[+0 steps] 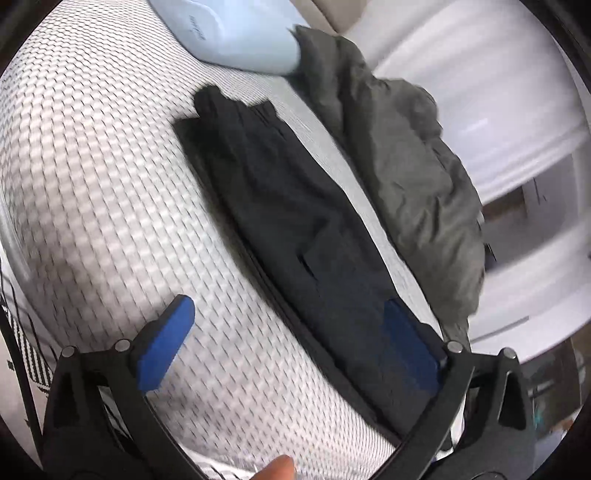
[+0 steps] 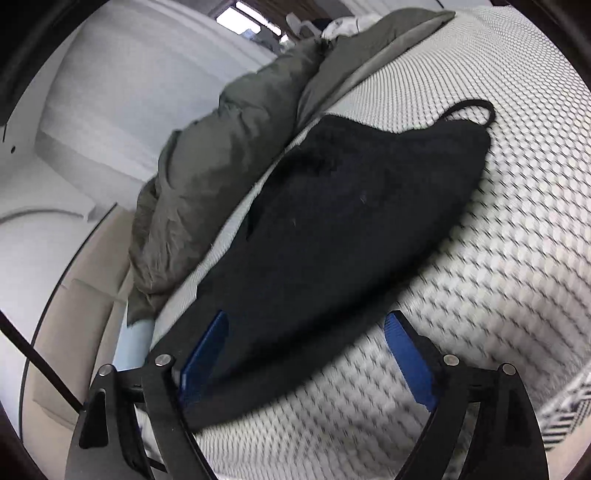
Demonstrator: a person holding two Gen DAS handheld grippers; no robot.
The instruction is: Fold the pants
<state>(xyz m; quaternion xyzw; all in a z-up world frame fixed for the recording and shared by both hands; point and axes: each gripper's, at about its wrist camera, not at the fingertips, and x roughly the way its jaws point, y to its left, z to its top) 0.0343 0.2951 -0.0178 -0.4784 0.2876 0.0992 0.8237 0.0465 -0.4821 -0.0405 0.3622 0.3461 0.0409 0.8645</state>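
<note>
While both grippers tilt down toward the mattress (image 1: 110, 184), the left gripper (image 1: 288, 317) stands wide, gripping nothing; the black pants (image 1: 295, 221) lie ahead, passing by its right finger. The right gripper (image 2: 306, 332) is also wide and empty, the pants (image 2: 351, 221) stretching ahead from its left finger (image 2: 207, 350).

White mesh mattress (image 1: 110, 184), black pants (image 1: 295, 229), grey blanket (image 1: 406, 177), pale-blue pillow (image 1: 240, 33)

Each gripper, left (image 1: 288, 332) and right (image 2: 310, 343), has a black angular frame. Blue flat pads (image 1: 166, 347) line the fingers. Silver round screws (image 2: 450, 359) sit at the hinges.
</note>
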